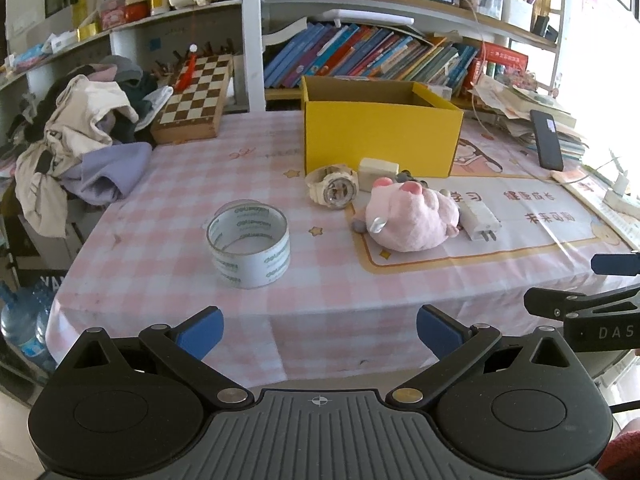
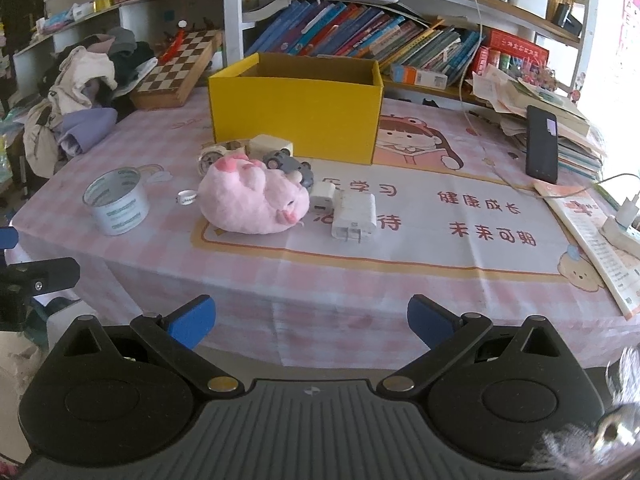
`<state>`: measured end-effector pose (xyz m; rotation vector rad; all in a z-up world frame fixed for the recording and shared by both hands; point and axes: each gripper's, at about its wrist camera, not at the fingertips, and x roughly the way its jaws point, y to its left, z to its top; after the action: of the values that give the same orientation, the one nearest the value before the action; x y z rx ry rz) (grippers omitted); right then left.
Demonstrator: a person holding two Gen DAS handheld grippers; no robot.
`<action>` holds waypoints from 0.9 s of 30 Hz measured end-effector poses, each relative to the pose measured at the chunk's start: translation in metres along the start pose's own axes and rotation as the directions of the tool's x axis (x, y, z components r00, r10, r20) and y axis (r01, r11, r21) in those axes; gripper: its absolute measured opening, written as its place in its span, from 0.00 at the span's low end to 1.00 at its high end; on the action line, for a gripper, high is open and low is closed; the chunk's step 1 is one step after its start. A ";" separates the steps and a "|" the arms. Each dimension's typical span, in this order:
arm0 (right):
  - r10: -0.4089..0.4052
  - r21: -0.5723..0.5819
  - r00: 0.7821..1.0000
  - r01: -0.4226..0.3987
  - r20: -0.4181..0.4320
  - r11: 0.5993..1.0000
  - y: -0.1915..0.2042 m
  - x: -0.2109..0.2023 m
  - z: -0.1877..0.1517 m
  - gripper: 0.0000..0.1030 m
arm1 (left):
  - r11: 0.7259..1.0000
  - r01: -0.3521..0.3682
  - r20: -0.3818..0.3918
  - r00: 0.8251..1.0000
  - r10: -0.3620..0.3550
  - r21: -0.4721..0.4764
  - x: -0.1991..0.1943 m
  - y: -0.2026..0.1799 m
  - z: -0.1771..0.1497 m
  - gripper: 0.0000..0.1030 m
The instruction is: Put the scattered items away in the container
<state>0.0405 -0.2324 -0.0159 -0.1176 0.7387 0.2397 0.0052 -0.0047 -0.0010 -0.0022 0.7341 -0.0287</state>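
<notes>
An open yellow box (image 1: 380,136) (image 2: 296,116) stands at the table's middle back. In front of it lie a roll of clear tape (image 1: 249,244) (image 2: 117,202), a white wristwatch (image 1: 333,187) (image 2: 210,157), a pink plush pig (image 1: 412,216) (image 2: 252,202), a small white block (image 1: 378,173) (image 2: 271,146), a grey toy car (image 2: 286,165) and white chargers (image 1: 482,222) (image 2: 354,216). My left gripper (image 1: 318,332) is open and empty, before the table's front edge. My right gripper (image 2: 310,326) is open and empty too, further right.
A heap of clothes (image 1: 80,136) and a chessboard (image 1: 196,96) lie at the back left. A black phone (image 2: 542,146) leans on stacked papers at the right, by a power strip (image 2: 622,232). Bookshelves (image 2: 360,36) stand behind. A water bottle (image 1: 22,320) stands on the floor at left.
</notes>
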 end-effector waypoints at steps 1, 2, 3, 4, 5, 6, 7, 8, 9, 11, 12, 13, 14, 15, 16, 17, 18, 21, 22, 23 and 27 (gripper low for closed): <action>0.003 -0.003 1.000 -0.003 -0.001 1.000 0.001 0.000 0.000 1.00 | 1.000 0.000 0.000 1.000 0.000 -0.001 0.000 0.000 0.000 1.00; 0.005 -0.006 1.000 -0.005 -0.001 1.000 0.001 0.000 0.000 1.00 | 1.000 0.000 0.000 1.000 0.000 -0.002 -0.001 0.001 0.000 1.00; 0.007 -0.008 1.000 -0.007 -0.001 1.000 0.002 0.000 0.000 1.00 | 1.000 0.000 0.000 1.000 0.000 -0.002 -0.001 0.001 0.000 1.00; 0.009 -0.010 1.000 -0.009 -0.002 1.000 0.002 0.000 0.001 1.00 | 1.000 0.000 0.000 1.000 0.000 -0.002 -0.001 0.001 0.000 1.00; 0.011 -0.012 1.000 -0.011 -0.001 1.000 0.003 0.000 0.001 1.00 | 1.000 -0.001 0.000 1.000 0.001 -0.003 -0.001 0.001 0.000 1.00; 0.013 -0.014 1.000 -0.013 -0.001 1.000 0.003 0.000 0.001 1.00 | 1.000 -0.001 0.001 1.000 0.001 -0.003 -0.001 0.001 0.000 1.00; 0.014 -0.015 1.000 -0.014 0.000 1.000 0.003 0.000 0.001 1.00 | 1.000 -0.001 0.002 1.000 0.001 -0.003 -0.001 0.001 0.000 1.00; 0.015 -0.015 1.000 -0.015 0.000 1.000 0.003 0.000 0.001 1.00 | 1.000 -0.001 0.003 1.000 0.001 -0.003 -0.001 0.001 0.000 1.00; 0.015 -0.016 1.000 -0.015 0.000 1.000 0.003 -0.001 0.001 1.00 | 1.000 0.000 0.005 1.000 0.000 -0.002 -0.001 0.001 0.000 1.00; 0.015 -0.016 1.000 -0.015 0.000 1.000 0.003 -0.001 0.001 1.00 | 1.000 0.005 0.007 1.000 -0.005 -0.001 -0.001 0.000 0.000 1.00; 0.014 -0.015 1.000 -0.014 0.000 1.000 0.002 -0.001 0.001 1.00 | 1.000 0.007 0.007 1.000 -0.007 0.001 -0.001 -0.001 0.000 1.00; 0.014 -0.015 1.000 -0.014 -0.001 1.000 0.002 -0.001 0.001 1.00 | 1.000 0.008 0.007 1.000 -0.008 0.002 -0.002 -0.001 0.000 1.00; 0.013 -0.014 1.000 -0.013 -0.001 1.000 0.002 -0.001 0.001 1.00 | 1.000 0.010 0.007 1.000 -0.010 0.003 -0.002 -0.001 -0.001 1.00; 0.013 -0.014 1.000 -0.013 -0.002 1.000 0.002 -0.001 0.002 1.00 | 1.000 0.011 0.008 1.000 -0.011 0.004 -0.002 -0.002 -0.001 1.00; 0.012 -0.013 1.000 -0.013 -0.003 1.000 0.001 -0.001 0.001 1.00 | 1.000 0.013 0.008 1.000 -0.013 0.004 -0.002 -0.002 -0.001 1.00; 0.012 -0.013 1.000 -0.012 -0.003 1.000 0.001 -0.001 0.001 1.00 | 1.000 0.014 0.008 1.000 -0.014 0.004 -0.002 -0.003 -0.001 1.00; 0.013 -0.013 1.000 -0.013 -0.004 1.000 0.001 -0.001 0.001 1.00 | 1.000 0.015 0.009 1.000 -0.015 0.004 -0.002 -0.003 -0.001 1.00; 0.011 -0.009 1.000 -0.011 -0.003 1.000 0.002 -0.001 0.000 1.00 | 1.000 0.017 0.009 1.000 -0.017 0.003 -0.003 -0.003 0.000 1.00; 0.010 -0.008 1.000 -0.010 -0.002 1.000 0.002 -0.001 0.000 1.00 | 1.000 0.017 0.009 1.000 -0.017 0.005 -0.003 -0.003 0.000 1.00; 0.009 -0.008 1.000 -0.009 -0.002 1.000 0.001 -0.001 -0.001 1.00 | 1.000 0.018 0.009 1.000 -0.018 0.006 -0.002 -0.004 0.000 1.00; 0.003 -0.006 1.000 -0.003 -0.003 1.000 0.001 -0.001 0.000 1.00 | 1.000 0.019 0.012 1.000 -0.019 0.010 -0.003 -0.004 0.001 1.00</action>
<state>0.0393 -0.2321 -0.0154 -0.1224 0.7411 0.2447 0.0034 -0.0087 0.0016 -0.0003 0.7215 -0.0498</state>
